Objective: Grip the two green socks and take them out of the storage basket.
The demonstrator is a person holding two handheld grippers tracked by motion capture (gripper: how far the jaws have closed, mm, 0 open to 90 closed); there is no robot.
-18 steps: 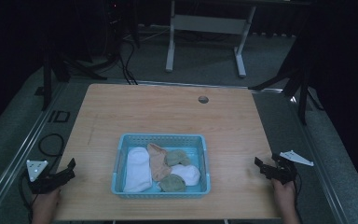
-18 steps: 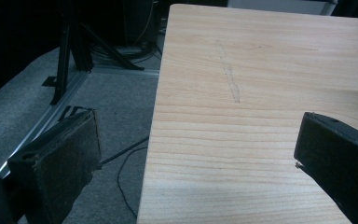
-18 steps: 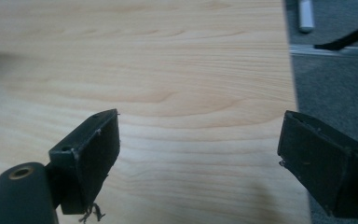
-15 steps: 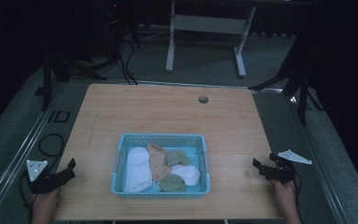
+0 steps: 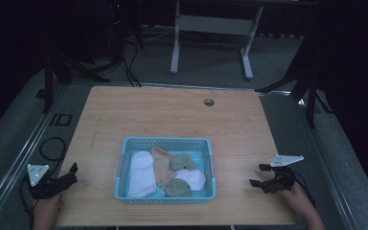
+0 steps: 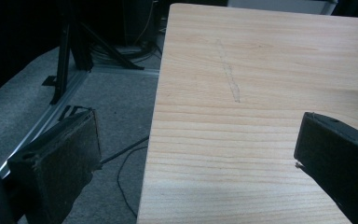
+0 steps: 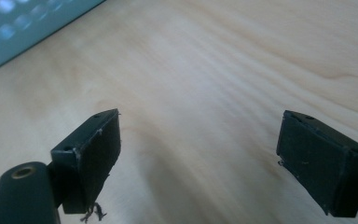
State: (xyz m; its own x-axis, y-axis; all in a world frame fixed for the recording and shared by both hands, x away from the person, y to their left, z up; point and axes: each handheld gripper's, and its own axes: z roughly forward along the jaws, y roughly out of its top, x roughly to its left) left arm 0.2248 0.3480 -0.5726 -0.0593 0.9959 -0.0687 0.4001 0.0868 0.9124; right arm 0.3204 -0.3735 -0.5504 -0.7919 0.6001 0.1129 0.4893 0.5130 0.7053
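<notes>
A light blue plastic basket [image 5: 165,141] sits at the near middle of the wooden table [image 5: 172,115]. In it lie a white sock [image 5: 141,172], a peach one [image 5: 162,165], two green bundles [image 5: 182,162] and a white ball [image 5: 192,178]. My left gripper [image 5: 72,173] hovers at the table's near left edge, pointing right, open and holding nothing. In the left gripper view its jaws [image 6: 196,154] straddle the table edge. My right gripper [image 5: 257,175] is right of the basket, pointing left, open and holding nothing. Bare wood shows between its jaws [image 7: 200,149], and the basket's corner [image 7: 23,23] lies ahead.
A small round hole [image 5: 209,102] is in the table's far side. A white desk frame [image 5: 211,28] stands behind the table. Black stands [image 5: 311,81] and cables [image 5: 52,148] are on the grey floor at both sides.
My right gripper has shifted a little to the left, toward the basket. The left gripper and the basket have not moved.
</notes>
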